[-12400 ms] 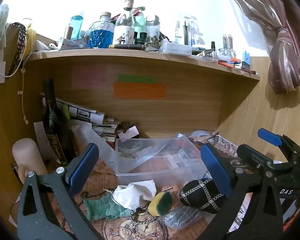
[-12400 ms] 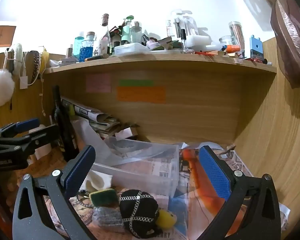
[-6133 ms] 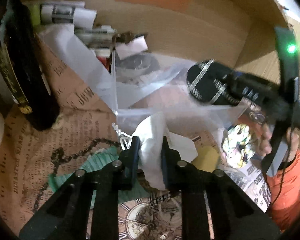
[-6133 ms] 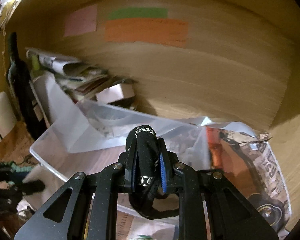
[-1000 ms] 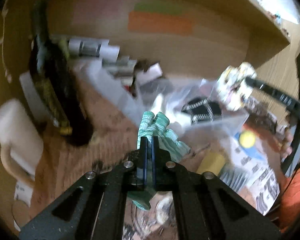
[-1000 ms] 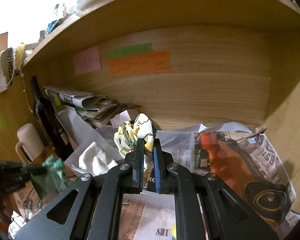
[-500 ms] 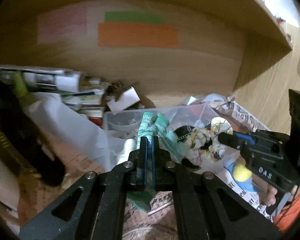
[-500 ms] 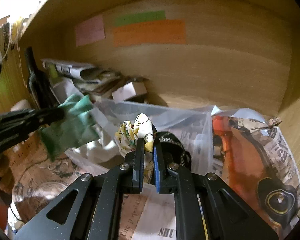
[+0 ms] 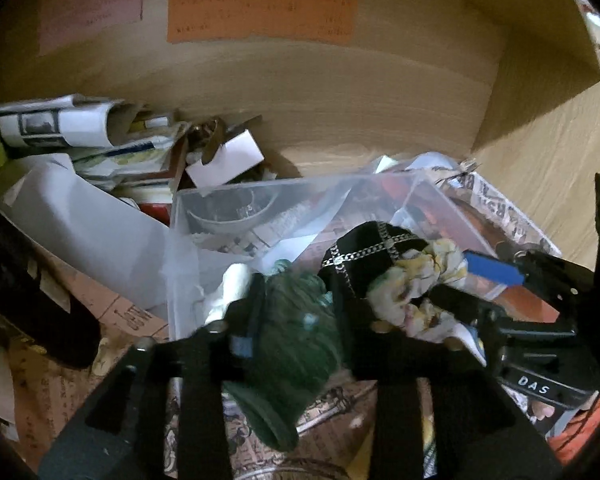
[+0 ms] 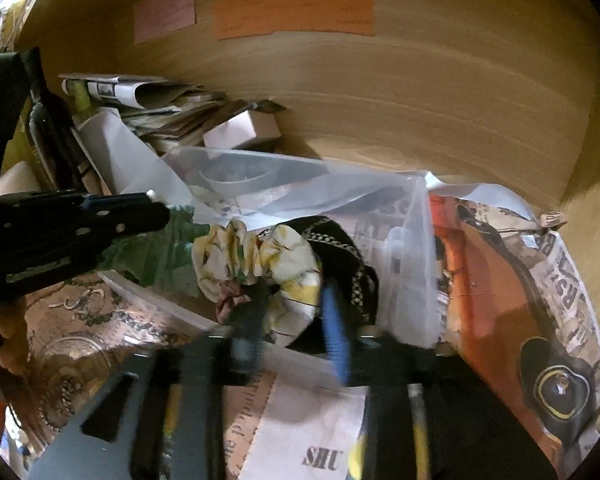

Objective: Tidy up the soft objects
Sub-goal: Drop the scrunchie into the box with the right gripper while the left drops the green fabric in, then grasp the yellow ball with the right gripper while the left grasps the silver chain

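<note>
Left gripper: jaws spread, green cloth loose between them, over the bin's near wall.
Right gripper: jaws spread, scrunchie lying between the tips, inside the bin.
Scrunchie: yellow-and-white, resting against the black pouch in the bin.
Green cloth: at the bin's left side, beside the scrunchie.
White cloth: in the bin, left of the green cloth.
Bin: clear plastic, on newspaper, under the wooden shelf.
</note>
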